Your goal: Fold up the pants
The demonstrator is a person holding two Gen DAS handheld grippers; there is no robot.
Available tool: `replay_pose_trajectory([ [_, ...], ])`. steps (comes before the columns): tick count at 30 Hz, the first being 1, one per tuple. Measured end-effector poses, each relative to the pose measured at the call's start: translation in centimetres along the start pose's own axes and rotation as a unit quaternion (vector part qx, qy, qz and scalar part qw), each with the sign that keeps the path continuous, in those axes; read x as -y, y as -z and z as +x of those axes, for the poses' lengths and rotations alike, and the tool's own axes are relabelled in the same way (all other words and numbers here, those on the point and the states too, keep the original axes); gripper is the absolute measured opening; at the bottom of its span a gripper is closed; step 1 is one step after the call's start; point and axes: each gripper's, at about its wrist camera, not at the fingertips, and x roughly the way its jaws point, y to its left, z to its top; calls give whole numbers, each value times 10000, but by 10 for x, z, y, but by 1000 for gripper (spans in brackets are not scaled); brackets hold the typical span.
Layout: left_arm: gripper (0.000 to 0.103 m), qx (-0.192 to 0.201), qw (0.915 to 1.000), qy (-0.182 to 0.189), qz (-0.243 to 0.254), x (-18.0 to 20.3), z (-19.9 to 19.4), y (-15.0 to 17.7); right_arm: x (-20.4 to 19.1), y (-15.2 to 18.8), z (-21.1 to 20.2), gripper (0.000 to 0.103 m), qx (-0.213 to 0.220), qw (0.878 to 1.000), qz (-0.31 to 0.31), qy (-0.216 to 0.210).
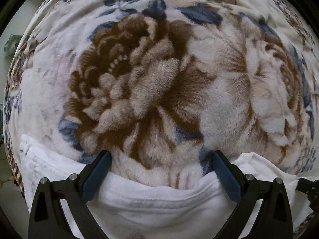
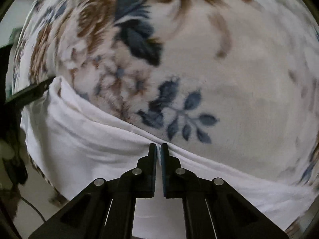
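Note:
White pants [image 1: 159, 203] lie on a floral blanket, their hemmed edge running across the bottom of the left wrist view. My left gripper [image 1: 160, 155] points straight down over that edge, open wide, its blue-padded fingers [image 1: 99, 171] straddling the cloth without pinching it. In the right wrist view the pants [image 2: 83, 139] slant from upper left to lower right. My right gripper [image 2: 159, 151] is shut, with a thin fold of the pants' edge pinched between its pads. A dark finger of the left gripper [image 2: 30, 93] shows at the cloth's far left corner.
The plush blanket [image 1: 151, 79] with brown flowers and blue leaves covers the whole bed beyond the pants [image 2: 239, 79]. Pale floor [image 2: 30, 189] and a thin cable [image 2: 33, 209] show past the bed's left edge. Part of the right gripper [image 1: 309, 191] appears at the lower right.

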Motion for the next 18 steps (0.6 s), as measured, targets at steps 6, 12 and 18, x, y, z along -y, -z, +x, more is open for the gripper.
replay_pose_trajectory([
  [6, 103, 396, 9986, 161, -319, -18, -58, 19, -2, 20, -48, 11, 726, 9958, 514, 228],
  [12, 103, 26, 9992, 246, 321, 22, -26, 48, -44, 36, -19, 10, 638, 9878, 791, -1180],
  [18, 103, 184, 9993, 35, 321, 29, 2, 32, -31, 24, 36, 0, 906, 9766, 1594, -1122],
])
